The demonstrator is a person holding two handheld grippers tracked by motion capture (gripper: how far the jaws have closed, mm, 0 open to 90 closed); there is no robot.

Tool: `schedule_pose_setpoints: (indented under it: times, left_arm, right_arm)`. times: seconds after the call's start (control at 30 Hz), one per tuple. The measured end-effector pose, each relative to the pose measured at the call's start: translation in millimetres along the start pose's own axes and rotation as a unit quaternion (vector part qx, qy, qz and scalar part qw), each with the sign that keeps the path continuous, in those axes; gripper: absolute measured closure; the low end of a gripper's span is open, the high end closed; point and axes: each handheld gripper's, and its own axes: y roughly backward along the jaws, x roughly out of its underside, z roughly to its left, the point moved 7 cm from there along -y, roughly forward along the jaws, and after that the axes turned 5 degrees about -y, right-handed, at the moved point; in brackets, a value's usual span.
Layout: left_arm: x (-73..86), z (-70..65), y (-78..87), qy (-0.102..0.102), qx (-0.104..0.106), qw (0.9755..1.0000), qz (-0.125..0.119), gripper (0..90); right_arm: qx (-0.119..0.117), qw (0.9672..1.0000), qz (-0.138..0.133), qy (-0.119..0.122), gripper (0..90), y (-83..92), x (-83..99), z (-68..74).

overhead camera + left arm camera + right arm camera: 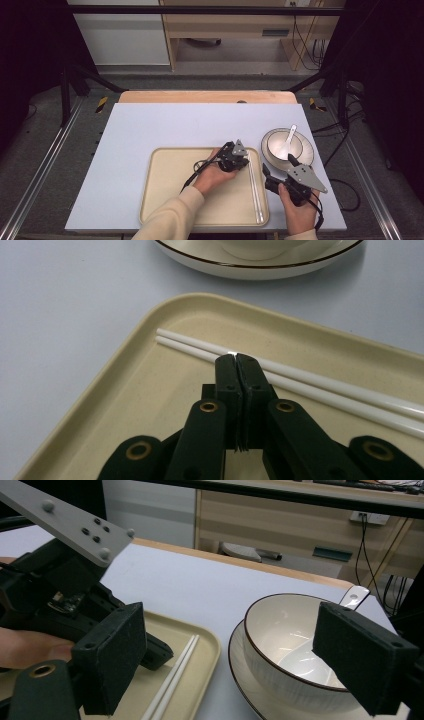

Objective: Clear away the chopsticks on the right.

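Note:
Two white chopsticks (256,192) lie side by side along the right edge of the beige tray (175,200). My left gripper (245,161) is shut, its tips (236,357) down at the nearer chopstick (320,390), with nothing visible between the pads. My right gripper (278,165) stands open beside the tray's right rim, its pads (112,655) wide apart. Beyond them sits a white bowl (290,645) on a dark-rimmed plate (307,157), with a white spoon (289,137) in the bowl.
The tray rests on a pale blue tabletop (150,125), near its front edge. The plate (250,267) stands just past the tray's corner (200,302). A wooden cabinet (225,25) and cables lie beyond the table's far edge.

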Motion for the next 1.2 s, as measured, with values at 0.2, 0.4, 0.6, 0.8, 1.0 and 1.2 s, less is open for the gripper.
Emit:
schedule_pose_setpoints:
  times: [0.2,0.4,0.6,0.8,1.0,1.2]
  left_arm:
    - [8.3,-0.3,27.1,-0.003,-0.012,0.9997,-0.022,78.8]
    - [21.8,2.1,63.1,-0.001,-0.045,0.9982,-0.039,57.8]
    - [43.7,7.9,94.4,0.016,-0.076,0.9947,-0.067,35.2]
    - [58.6,12.0,122.8,0.033,-0.094,0.9905,-0.095,17.0]
    - [77.1,18.1,152.8,0.048,-0.107,0.9857,-0.121,9.9]
    - [105.1,35.0,201.9,0.059,-0.153,0.9752,-0.149,5.8]
  right_arm:
    - [-0.015,0.9999,0.003,0.001,12.7,-0.6,0.5,4.9]
    - [-0.048,0.9988,0.01,0.006,8.8,-5.1,3.6,15.3]
    - [-0.067,0.9976,0.011,0.014,7.6,-7.2,4.9,23.4]
    - [-0.077,0.9969,0.012,0.009,7.3,-7.6,6.2,24.0]
    - [-0.091,0.9958,0.008,0.005,6.6,-7.9,6.5,24.7]
    - [-0.101,0.9948,0.011,-0.005,7.1,-7.2,7.8,22.3]
